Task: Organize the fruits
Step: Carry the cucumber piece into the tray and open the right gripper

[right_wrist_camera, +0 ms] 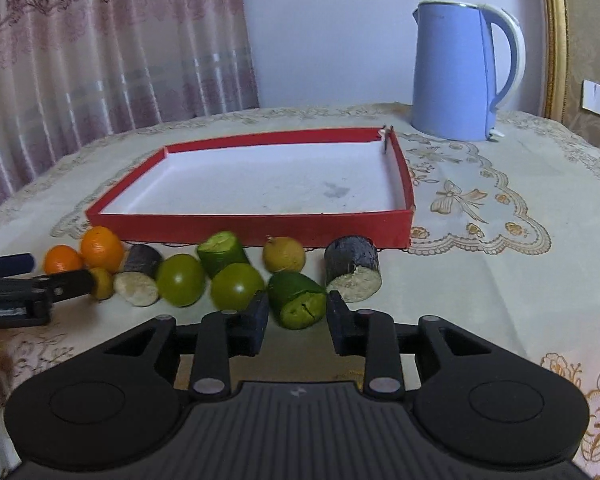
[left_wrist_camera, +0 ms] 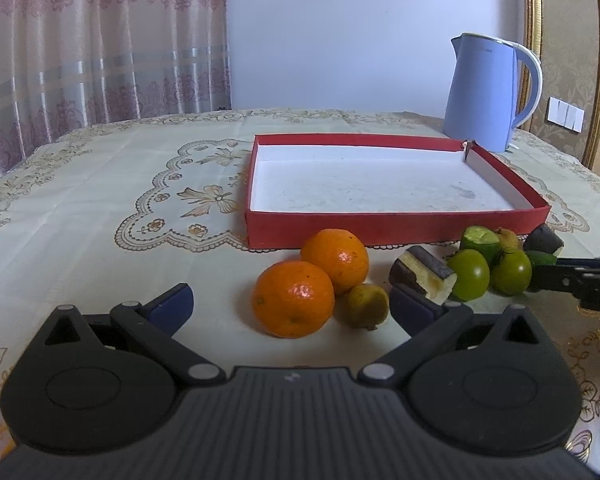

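A shallow red box (left_wrist_camera: 396, 226) (right_wrist_camera: 252, 226) with a white floor lies on the table, and nothing is in it. In front of it lies a row of fruit. My left gripper (left_wrist_camera: 294, 304) is open wide, with the nearer of two oranges (left_wrist_camera: 293, 299) just ahead between its fingers, untouched. A small yellow-green fruit (left_wrist_camera: 366, 306) and a dark cane piece (left_wrist_camera: 422, 276) lie to the right. My right gripper (right_wrist_camera: 298, 316) is open, its pads on either side of a cut green cucumber piece (right_wrist_camera: 298, 300) resting on the cloth. Two round green fruits (right_wrist_camera: 236, 286) lie left of it.
A blue kettle (left_wrist_camera: 488, 92) (right_wrist_camera: 456, 76) stands behind the box's right corner. A second cucumber piece (right_wrist_camera: 222, 252), a yellow fruit (right_wrist_camera: 284, 254) and another dark cane piece (right_wrist_camera: 354, 268) lie along the box's front wall. An embroidered cloth covers the table; curtains hang behind.
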Demonstrator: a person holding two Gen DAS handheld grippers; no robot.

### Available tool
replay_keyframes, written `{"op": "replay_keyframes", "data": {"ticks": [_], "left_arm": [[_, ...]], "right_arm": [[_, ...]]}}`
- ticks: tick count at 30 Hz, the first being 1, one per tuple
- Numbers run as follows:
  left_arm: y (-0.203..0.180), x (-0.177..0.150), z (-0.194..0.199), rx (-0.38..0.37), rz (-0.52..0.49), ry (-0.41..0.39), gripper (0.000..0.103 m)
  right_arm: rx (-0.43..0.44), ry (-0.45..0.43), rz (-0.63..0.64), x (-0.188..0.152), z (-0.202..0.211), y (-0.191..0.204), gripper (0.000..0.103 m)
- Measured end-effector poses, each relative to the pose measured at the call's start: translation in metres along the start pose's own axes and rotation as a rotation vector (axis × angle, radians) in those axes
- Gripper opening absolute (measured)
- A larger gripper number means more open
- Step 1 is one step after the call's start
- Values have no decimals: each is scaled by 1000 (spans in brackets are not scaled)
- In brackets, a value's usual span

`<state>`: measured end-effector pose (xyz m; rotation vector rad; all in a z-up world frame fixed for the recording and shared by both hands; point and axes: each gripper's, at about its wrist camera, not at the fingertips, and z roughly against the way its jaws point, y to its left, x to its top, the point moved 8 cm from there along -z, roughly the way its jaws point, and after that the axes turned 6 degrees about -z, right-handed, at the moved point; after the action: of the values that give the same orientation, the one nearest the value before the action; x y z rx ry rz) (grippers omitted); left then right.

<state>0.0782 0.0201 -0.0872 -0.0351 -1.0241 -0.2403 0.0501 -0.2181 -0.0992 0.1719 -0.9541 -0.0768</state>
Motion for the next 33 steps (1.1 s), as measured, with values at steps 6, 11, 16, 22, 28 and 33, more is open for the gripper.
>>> {"op": "replay_keyframes", "data": {"ticks": [6, 11, 16, 22, 28, 33], "left_arm": [[0, 0, -1, -3, 3, 2, 103], [1, 0, -2, -4, 6, 5, 103], [1, -1, -3, -8, 12, 9, 103], [1, 0, -3, -11, 16, 9, 103], [0, 0, -2, -12, 15, 7, 103], [0, 0, -1, -12, 19, 5, 103]], "right_arm": [[-33, 27, 64, 2, -16, 1, 60], [-22, 9, 61, 1, -19, -1, 58], [-23, 0, 62, -1, -13, -1, 33], [-32, -48, 102, -3, 1, 7, 31], [-59, -177, 159, 38, 18, 15, 31], [-122, -182, 195, 79, -25, 14, 31]]}}
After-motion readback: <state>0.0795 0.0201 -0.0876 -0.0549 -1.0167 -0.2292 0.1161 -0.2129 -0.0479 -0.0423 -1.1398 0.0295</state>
